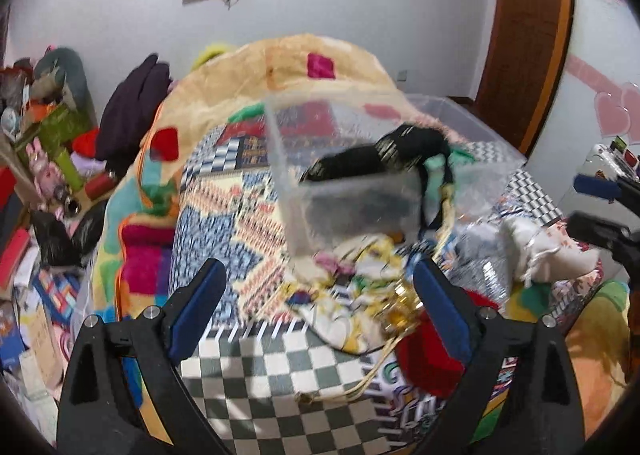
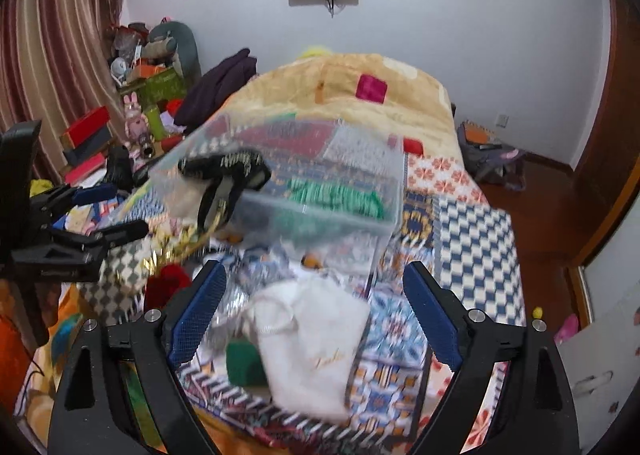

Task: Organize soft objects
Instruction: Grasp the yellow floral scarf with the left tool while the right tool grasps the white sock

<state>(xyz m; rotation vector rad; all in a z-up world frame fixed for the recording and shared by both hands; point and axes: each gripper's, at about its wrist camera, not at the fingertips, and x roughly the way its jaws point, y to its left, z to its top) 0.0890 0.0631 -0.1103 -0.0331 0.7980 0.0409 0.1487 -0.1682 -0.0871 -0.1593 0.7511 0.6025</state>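
Left wrist view: one clear bin (image 1: 352,191), one black pouch (image 1: 360,163); both claws (image 1: 316,303) (image 2: 316,311) wide open, empty.

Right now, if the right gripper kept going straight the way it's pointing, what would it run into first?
Most likely the white drawstring pouch lying on the patterned bedspread, directly between the open right gripper fingers. The clear plastic bin sits farther along the same line. Depth is hard to judge in this blurred view.
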